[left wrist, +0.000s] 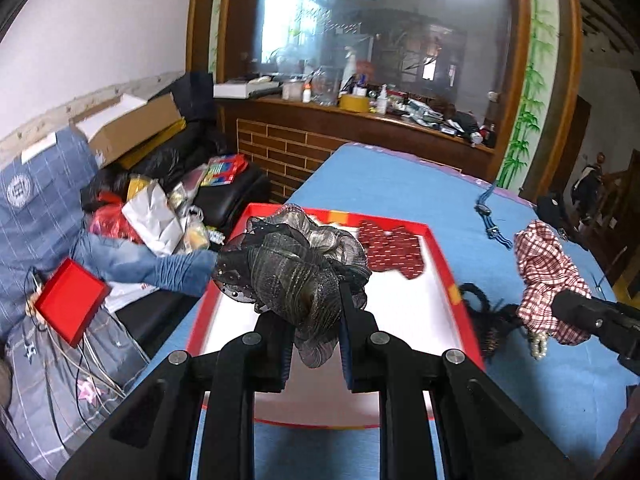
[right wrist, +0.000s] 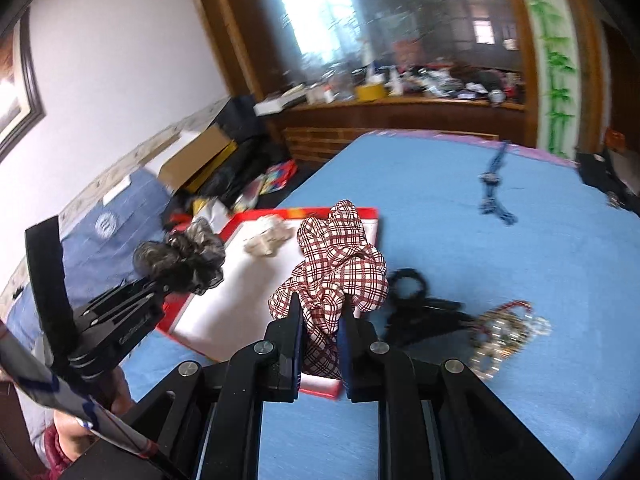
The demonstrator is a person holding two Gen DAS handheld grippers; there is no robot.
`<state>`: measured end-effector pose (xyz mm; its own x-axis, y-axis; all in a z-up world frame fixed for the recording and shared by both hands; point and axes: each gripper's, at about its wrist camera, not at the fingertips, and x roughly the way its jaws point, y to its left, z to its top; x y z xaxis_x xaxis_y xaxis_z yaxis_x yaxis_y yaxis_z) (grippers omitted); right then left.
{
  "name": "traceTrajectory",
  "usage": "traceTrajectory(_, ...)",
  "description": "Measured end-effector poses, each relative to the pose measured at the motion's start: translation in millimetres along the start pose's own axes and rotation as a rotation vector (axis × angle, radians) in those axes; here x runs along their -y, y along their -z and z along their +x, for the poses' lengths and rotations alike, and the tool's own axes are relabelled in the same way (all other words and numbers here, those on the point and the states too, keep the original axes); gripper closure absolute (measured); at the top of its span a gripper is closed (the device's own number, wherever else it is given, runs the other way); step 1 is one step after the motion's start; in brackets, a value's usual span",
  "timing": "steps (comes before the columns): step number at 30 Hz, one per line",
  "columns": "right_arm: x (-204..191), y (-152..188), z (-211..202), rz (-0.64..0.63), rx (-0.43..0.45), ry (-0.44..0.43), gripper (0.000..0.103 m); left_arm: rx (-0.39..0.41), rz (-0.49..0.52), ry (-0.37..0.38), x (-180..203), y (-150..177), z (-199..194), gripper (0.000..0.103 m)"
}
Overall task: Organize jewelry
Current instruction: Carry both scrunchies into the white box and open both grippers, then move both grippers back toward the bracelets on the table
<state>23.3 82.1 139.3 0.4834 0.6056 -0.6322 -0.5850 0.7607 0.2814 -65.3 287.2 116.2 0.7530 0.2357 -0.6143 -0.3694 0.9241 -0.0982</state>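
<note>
The blue desk (right wrist: 500,280) carries a red-rimmed tray (left wrist: 442,248). The left claw (left wrist: 312,304) pinches a grey gauze scrunchie (left wrist: 296,260) above the tray; the right claw (right wrist: 322,312) pinches a red plaid scrunchie (right wrist: 340,264) at its edge. Both grips catch only a fold, so I judge either could slip and land outside the rim. Only the right view shows the beaded bracelets (right wrist: 508,332) and a cream piece (right wrist: 266,236) in the tray; only the left shows the red patterned cloth (left wrist: 392,248).
</note>
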Motion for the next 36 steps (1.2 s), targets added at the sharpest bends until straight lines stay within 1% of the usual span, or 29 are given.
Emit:
traceTrajectory(5, -14.4, -15.1, 41.6, -0.001, -0.083, -0.041, 0.085, -0.075, -0.018, 0.011, -25.9, -6.1, 27.4, 0.086)
traceTrajectory(11, -27.6, -28.4, 93.5, -0.003, -0.183, -0.043, 0.085, -0.124, -0.034, 0.021, -41.2, -17.6, 52.7, 0.086)
traceTrajectory(13, -30.9, -32.2, 108.7, -0.012, -0.200, -0.030, 0.085, -0.136, -0.038, 0.013, -45.2, -19.9, 59.5, 0.086)
traceTrajectory(18, -38.2, -34.0, 143.5, -0.017, -0.255, -0.024, 0.085, -0.189, -0.044, 0.031, -53.7, -22.4, 79.0, 0.086)
traceTrajectory(24, -44.8, -37.8, 172.4, -0.025, -0.292, -0.004, 0.085, -0.221, -0.051, 0.038, -56.6, -23.4, 95.4, 0.086)
traceTrajectory(28, -45.0, -40.7, 184.6, -0.033, -0.304, 0.014, 0.085, -0.234, -0.062, 0.041, -59.9, -24.6, 102.5, 0.085)
traceTrajectory(31, -42.3, -42.4, 194.2, -0.030, -0.310, 0.044, 0.085, -0.237, -0.063, 0.041, -59.3, -26.1, 106.4, 0.084)
traceTrajectory(33, -38.3, -42.6, 198.8, -0.016, -0.317, 0.047, 0.085, -0.241, -0.058, 0.040, -57.6, -26.0, 109.0, 0.083)
traceTrajectory(36, -35.3, -42.0, 202.5, -0.010, -0.321, 0.052, 0.084, -0.238, -0.055, 0.044, -56.9, -25.5, 110.4, 0.076)
